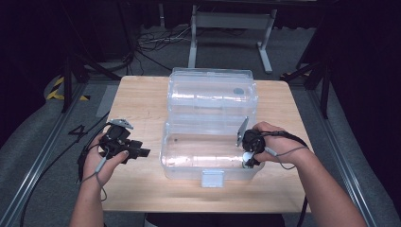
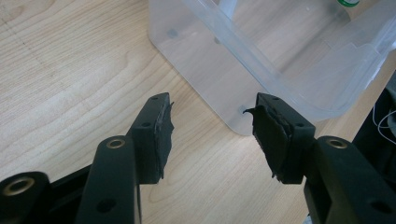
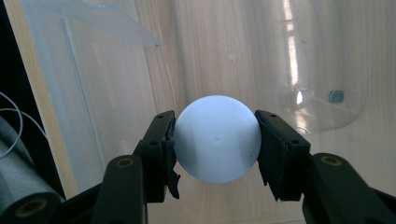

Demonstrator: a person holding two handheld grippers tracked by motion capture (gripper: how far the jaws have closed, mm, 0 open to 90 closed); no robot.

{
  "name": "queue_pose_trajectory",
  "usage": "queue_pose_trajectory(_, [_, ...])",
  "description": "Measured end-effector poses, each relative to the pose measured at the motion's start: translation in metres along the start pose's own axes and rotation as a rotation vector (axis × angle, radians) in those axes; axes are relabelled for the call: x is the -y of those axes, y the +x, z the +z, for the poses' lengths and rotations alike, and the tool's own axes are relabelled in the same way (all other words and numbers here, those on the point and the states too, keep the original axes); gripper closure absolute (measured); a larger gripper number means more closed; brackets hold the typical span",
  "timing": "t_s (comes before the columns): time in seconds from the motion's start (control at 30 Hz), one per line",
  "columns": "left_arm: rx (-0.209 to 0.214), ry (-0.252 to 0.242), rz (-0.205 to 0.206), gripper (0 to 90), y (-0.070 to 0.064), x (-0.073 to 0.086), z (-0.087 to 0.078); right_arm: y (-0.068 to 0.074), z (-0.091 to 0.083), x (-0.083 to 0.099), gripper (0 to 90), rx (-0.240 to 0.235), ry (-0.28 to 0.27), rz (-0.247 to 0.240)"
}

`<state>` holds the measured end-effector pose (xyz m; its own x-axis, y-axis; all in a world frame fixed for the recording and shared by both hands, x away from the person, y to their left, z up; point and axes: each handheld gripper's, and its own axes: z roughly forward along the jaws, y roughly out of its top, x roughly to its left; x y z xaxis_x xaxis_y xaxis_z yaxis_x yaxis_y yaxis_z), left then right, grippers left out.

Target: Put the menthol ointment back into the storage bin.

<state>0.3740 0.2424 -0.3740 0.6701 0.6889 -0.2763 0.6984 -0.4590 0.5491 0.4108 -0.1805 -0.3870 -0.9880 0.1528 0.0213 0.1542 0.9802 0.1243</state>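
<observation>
In the high view, a clear plastic box [image 1: 208,151] stood on the wooden table [image 1: 142,99] with its lid [image 1: 213,90] thrown back behind it and a white latch at the middle of its front wall. The left gripper [image 1: 142,152] was held in the person's left hand [image 1: 101,158] just off the box's left wall, above bare tabletop, its jaws pointing toward the box. The right gripper [image 1: 247,161] was held in the right hand [image 1: 279,142] over the box's right end, pointing down into it, with a pale ball [image 1: 247,157] at its tip, only partly visible. In the left gripper view, the left gripper [image 2: 212,133] had its jaws spread wide with nothing between them; the rounded near corner of the box [image 2: 243,93] sat just beyond the tips, apart from both, and wood grain filled the gap. In the right gripper view, the right gripper [image 3: 215,144] had its jaws closed against the two sides of the ball [image 3: 217,144], a smooth white sphere gripped at its widest part, held above the box's clear floor [image 3: 140,84], through which the table's wood showed; whether the ball touched the floor could not be told.
</observation>
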Motion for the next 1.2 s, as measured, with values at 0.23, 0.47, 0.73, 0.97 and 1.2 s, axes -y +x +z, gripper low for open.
queue_pose_trajectory(0.23, [0.001, 0.000, -0.003, 47.6, 0.000, 0.000, 0.000, 0.000, 0.004, -0.001, 50.7, 0.000, 0.017, 0.000])
queue_pose_trajectory(0.47, [-0.001, 0.003, -0.001, 47.5, 0.000, 0.000, 0.001, 0.000, 0.010, -0.001, 50.7, 0.001, 0.036, -0.008])
queue_pose_trajectory(0.73, [0.000, 0.004, -0.007, 47.5, 0.000, 0.000, 0.001, 0.002, 0.017, -0.003, 50.6, 0.000, 0.053, -0.014])
queue_pose_trajectory(0.97, [0.002, 0.005, -0.008, 47.5, 0.001, 0.000, 0.002, 0.002, 0.018, -0.004, 50.6, 0.003, 0.065, -0.017])
queue_pose_trajectory(1.2, [0.003, 0.004, -0.007, 47.4, 0.001, 0.001, 0.001, 0.000, 0.019, -0.004, 50.5, -0.005, 0.078, -0.013])
